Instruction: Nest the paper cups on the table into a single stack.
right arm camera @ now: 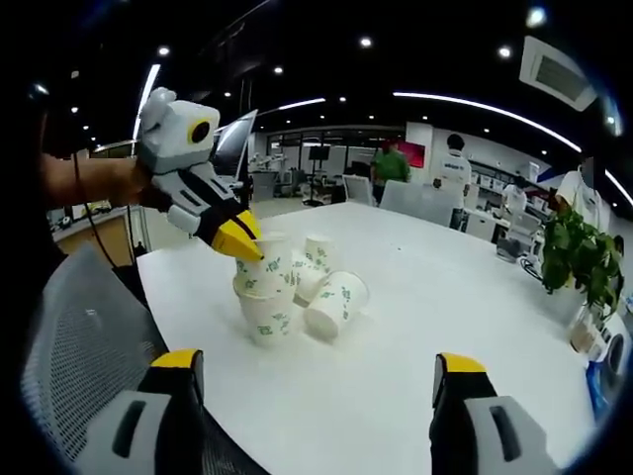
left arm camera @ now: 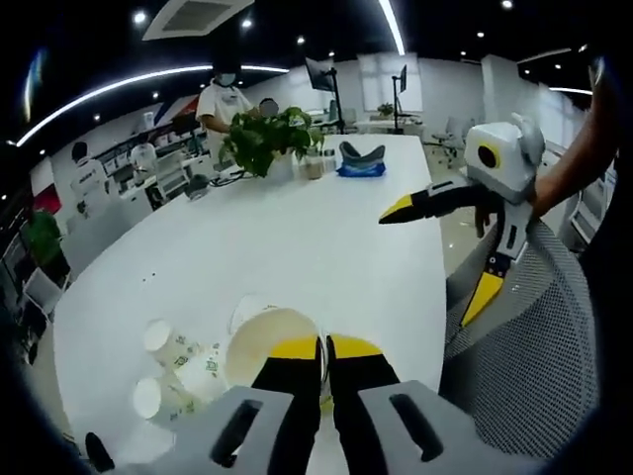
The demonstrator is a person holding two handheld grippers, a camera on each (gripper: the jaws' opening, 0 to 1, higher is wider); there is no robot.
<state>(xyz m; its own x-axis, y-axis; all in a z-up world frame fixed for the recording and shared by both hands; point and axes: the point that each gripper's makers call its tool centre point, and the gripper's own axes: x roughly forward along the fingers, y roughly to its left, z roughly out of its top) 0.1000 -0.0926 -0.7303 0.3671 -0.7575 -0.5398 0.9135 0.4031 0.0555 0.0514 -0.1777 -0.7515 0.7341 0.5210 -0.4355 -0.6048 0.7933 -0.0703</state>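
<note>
2 views to go through, left gripper view first. The left gripper (left arm camera: 324, 381) has its black-and-yellow jaws pinched together on the rim of a paper cup (left arm camera: 269, 346), which tilts its open mouth toward the camera. Just left of that cup lie 2 more paper cups (left arm camera: 183, 371) with green print, on their sides on the white table (left arm camera: 297, 247). The right gripper (left arm camera: 435, 203) comes in from the right, held by a hand (left arm camera: 554, 188), jaws looking closed here, over the table edge next to a grey mesh chair (left arm camera: 534, 336). At the far end of the table sit a potted plant (left arm camera: 269, 139) and a blue pack (left arm camera: 361, 168), with a person in a white shirt (left arm camera: 223, 104) standing behind.

Right gripper view now. The right gripper (right arm camera: 316, 381) is wide open, its 2 yellow-tipped fingers (right arm camera: 178, 361) far apart at the bottom, with nothing between them. Across the table, the left gripper's yellow tip (right arm camera: 239, 237) grips the rim of the top cup (right arm camera: 265, 262), which sits on another upright cup (right arm camera: 267, 315). Touching that pair is a cup on its side (right arm camera: 334, 305), and 1 more cup (right arm camera: 318, 252) stands right behind. The whole cluster sits near the table's left corner. The plant shows at the right edge (right arm camera: 579, 252), and some people (right arm camera: 391, 163) stand in the background.
</note>
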